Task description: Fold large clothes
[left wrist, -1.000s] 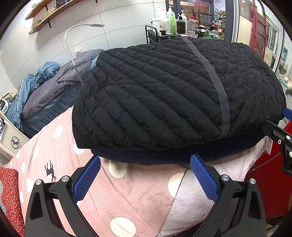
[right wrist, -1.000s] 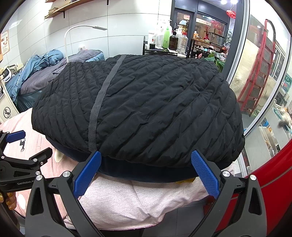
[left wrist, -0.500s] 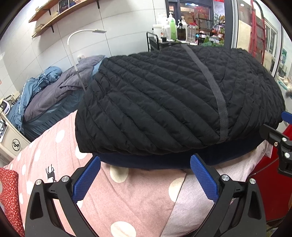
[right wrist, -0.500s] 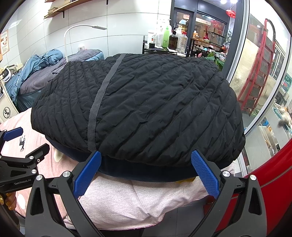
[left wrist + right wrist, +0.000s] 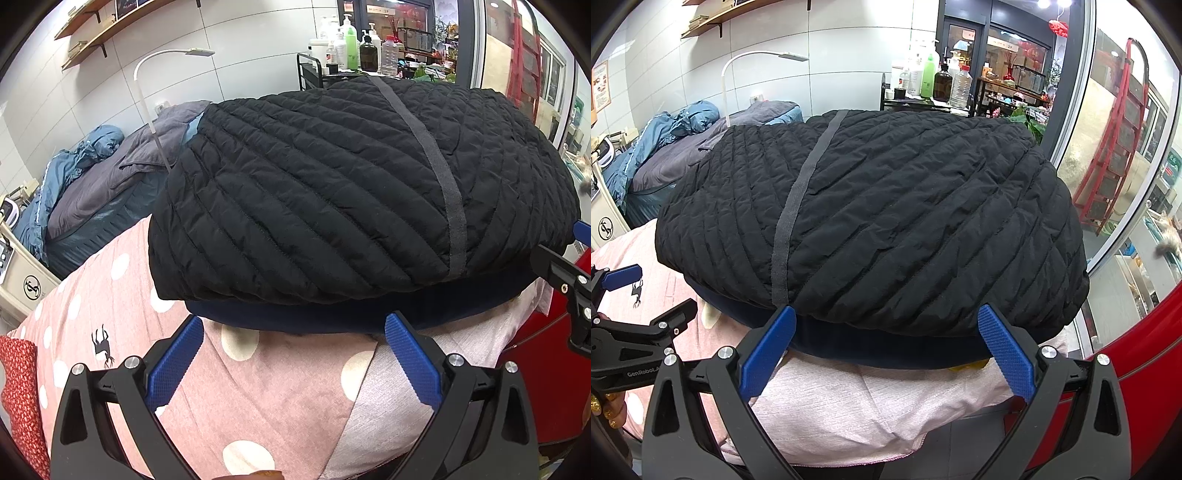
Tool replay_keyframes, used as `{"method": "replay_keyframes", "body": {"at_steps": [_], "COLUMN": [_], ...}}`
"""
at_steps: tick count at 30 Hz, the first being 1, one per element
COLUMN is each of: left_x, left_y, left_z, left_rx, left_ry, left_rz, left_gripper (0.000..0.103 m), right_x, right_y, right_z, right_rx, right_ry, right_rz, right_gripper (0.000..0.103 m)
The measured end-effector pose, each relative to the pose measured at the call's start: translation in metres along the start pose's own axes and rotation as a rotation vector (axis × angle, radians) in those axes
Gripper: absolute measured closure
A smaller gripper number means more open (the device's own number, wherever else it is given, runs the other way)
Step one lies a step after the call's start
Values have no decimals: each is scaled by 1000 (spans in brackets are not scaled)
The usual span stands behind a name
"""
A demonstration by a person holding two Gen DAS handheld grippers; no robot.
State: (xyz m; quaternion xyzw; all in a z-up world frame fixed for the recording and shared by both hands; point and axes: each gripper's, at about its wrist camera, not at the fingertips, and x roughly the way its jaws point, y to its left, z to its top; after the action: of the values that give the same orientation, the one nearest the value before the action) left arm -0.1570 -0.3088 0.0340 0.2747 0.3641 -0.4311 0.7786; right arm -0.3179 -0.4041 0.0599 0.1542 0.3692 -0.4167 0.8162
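On the pink, white-dotted bedcover [image 5: 258,398] lies the black quilted jacket [image 5: 351,192], folded into a thick rounded bundle with a grey strip of tape [image 5: 443,184] running over its top. Under the jacket, a dark navy folded garment [image 5: 332,314] shows as a band along its near edge, and both rest on the bedcover, near its right-hand end.

The left gripper [image 5: 293,365] stands wide apart, its blue ribbed fingers [image 5: 173,365] just short of the jacket's near edge, empty and over the bedcover. The right gripper [image 5: 886,350] is likewise spread wide and holds nothing; its left blue pad overlaps the jacket's lower edge in the right wrist view, though whether it touches cannot be told.

Left of the jacket, beyond the bedcover, a second bed carries grey bedding [image 5: 110,177] and a crumpled blue quilt [image 5: 74,158]. Behind the jacket, a black cart bears plastic bottles [image 5: 927,77]. A white gooseneck lamp [image 5: 764,55] arches over the grey bedding, and right of the jacket a red ladder [image 5: 1115,136] leans by the glass.
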Motion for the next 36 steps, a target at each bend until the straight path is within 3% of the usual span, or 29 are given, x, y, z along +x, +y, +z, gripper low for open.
{"method": "replay_keyframes", "body": {"at_steps": [36], "left_x": [0], "left_y": [-7], "left_z": [0], "left_rx": [13], "left_ry": [-2], "left_rz": [-10], "left_gripper": [6], "right_x": [-1], "right_y": [1], "right_z": [0], "right_rx": [12], "right_ry": [-1], "right_rz": [4], "right_gripper": [6]}}
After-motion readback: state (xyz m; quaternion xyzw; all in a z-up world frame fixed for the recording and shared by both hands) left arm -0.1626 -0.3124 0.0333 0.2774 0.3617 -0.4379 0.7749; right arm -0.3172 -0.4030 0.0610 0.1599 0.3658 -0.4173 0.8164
